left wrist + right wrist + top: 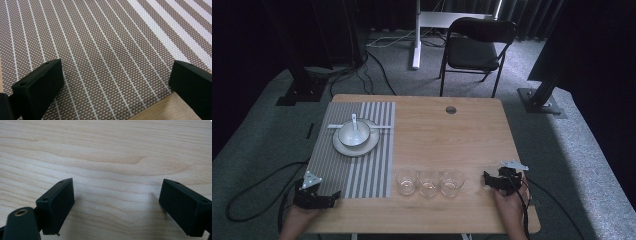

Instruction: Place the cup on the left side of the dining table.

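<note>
The left gripper point(314, 192) rests at the near left corner of the table point(472, 130), its black jaws spread wide with nothing between them; in the left gripper view they stand apart over the near edge of the striped placemat point(100, 50). The right gripper point(502, 181) sits near the table's right edge, jaws also wide apart and empty, and the right gripper view has bare wood under them.

Just beside the right gripper, toward the middle, three clear glasses point(429, 182) stand upright in a row along the near side of the table, close together, and the closest one point(452, 183) is the likely first thing to take. Farther back on the placemat, a white bowl point(354, 134) sits on a white plate point(343, 146) with a spoon point(355, 125) in it.

The work seems not yet begun, both tools parked. To take the nearest glass well, I would bring the right gripper in level from the right, jaws on either side of the wall around mid height, and close gently, since smooth glass slips and its neighbour stands just beside it. Lift straight up before moving away, so the row is not knocked.

Each glass has its long axis vertical, mouth up. The row itself runs left to right, parallel to the table's near edge. The spoon's handle points toward the far side of the table.
</note>
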Motion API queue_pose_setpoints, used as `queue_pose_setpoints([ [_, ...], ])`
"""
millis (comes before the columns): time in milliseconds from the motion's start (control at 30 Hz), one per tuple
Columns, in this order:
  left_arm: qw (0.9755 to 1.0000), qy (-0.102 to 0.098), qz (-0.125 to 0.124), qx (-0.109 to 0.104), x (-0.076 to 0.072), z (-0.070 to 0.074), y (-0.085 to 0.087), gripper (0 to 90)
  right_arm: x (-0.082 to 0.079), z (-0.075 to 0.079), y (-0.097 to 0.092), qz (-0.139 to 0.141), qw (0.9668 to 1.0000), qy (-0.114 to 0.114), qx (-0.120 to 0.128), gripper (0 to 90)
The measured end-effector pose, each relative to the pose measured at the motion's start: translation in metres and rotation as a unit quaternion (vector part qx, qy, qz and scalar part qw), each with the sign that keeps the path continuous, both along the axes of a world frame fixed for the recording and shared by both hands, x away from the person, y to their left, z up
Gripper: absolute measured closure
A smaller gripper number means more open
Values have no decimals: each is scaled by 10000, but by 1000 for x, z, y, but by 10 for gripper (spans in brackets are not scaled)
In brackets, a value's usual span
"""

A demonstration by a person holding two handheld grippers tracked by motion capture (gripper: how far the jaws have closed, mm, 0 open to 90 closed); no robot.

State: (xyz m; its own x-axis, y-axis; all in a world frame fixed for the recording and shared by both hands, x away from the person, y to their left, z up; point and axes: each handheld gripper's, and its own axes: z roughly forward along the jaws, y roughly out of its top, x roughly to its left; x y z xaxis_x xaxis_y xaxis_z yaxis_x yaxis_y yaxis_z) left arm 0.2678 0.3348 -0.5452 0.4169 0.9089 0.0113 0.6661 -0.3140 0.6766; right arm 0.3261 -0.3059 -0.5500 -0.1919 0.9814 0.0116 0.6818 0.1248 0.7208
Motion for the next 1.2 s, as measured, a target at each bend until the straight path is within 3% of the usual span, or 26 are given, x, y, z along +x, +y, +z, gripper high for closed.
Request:
queue_pose_setpoints([
  [733,9999,66,-111,-10,-1,2,1,7,0,0,0,0,10000,-2,-3,125],
  [900,9998,53,-154,-136,-1,5,-2,7,0,0,0,1,10000,-3,-4,125],
  [933,9994,139,-251,-199,0,5,-2,7,0,0,0,1,10000,-3,-3,125],
  [1033,9989,151,-425,-86,-2,6,-8,24,0,0,0,0,10000,-3,-3,125],
  [1200,9984,92,-526,-181,-2,10,-13,28,0,0,0,-2,10000,0,-1,124],
])
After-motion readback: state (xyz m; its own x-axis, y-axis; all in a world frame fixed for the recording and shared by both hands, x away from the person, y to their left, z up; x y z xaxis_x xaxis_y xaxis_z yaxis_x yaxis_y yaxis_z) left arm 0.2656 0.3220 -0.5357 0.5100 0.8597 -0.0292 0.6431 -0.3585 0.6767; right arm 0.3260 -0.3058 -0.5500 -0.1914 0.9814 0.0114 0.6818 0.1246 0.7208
